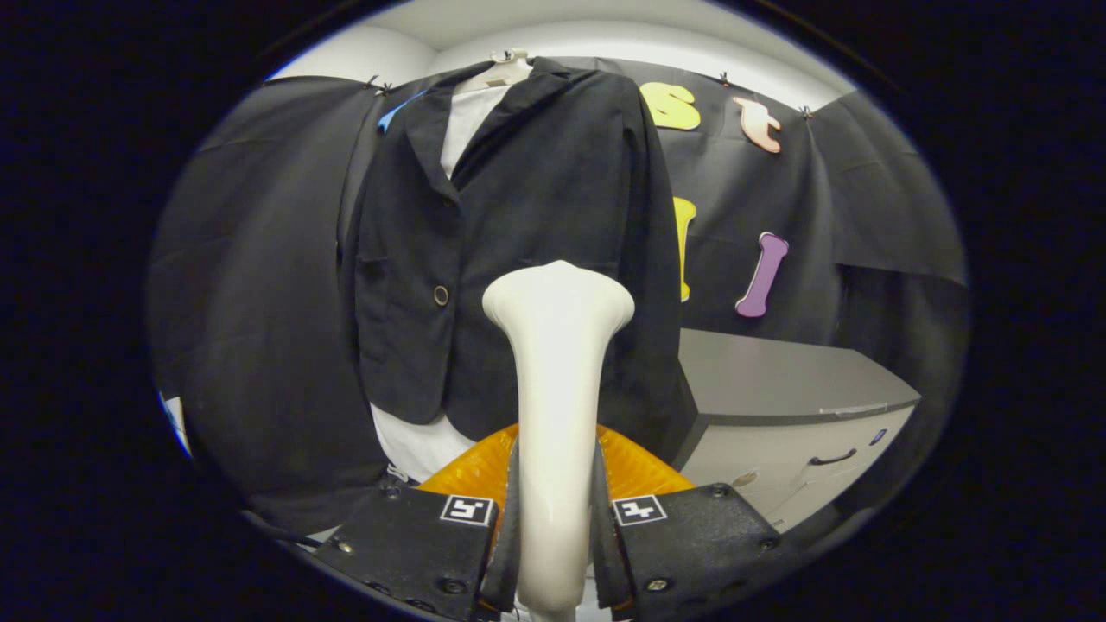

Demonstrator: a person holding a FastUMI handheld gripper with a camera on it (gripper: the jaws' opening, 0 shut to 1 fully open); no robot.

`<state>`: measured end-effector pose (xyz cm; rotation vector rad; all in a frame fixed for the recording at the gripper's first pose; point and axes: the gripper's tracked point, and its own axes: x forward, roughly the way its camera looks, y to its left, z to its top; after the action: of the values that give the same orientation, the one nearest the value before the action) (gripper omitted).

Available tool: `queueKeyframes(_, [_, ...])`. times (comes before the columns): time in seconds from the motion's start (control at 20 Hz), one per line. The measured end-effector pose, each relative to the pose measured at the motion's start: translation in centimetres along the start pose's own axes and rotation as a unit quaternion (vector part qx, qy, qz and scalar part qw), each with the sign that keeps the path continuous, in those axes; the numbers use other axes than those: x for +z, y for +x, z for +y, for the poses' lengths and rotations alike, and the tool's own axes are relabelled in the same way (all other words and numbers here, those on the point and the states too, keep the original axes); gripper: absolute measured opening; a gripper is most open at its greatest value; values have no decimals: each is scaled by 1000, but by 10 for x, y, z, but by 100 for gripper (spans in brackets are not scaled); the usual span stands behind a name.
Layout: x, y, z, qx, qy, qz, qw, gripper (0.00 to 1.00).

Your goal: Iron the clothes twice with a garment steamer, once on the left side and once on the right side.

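Glossy smooth plastic steamer [557, 380], matt woven cloth jacket [527, 242], smooth matt cabinet [778, 380]

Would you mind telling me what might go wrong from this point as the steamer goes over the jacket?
1. The gripper clamps only the smooth, narrow handle of the steamer, so it may twist or slip.
2. The steamer head sits near the jacket hem; a stroke could snag the button.
3. The cabinet stands close beside the jacket and may block the pass on that side.
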<state>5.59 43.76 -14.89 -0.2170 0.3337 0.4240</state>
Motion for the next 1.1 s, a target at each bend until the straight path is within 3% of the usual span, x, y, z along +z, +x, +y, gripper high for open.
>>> queueKeyframes(0.5, [-56, 0, 2, -4, 22, 55, 998, 37])
queueKeyframes(0.9, [-99, 3, -21, 59, 6, 97, 993, 37])
queueKeyframes(1.1, [-117, -6, -33, 71, 3, 114, 991, 37])
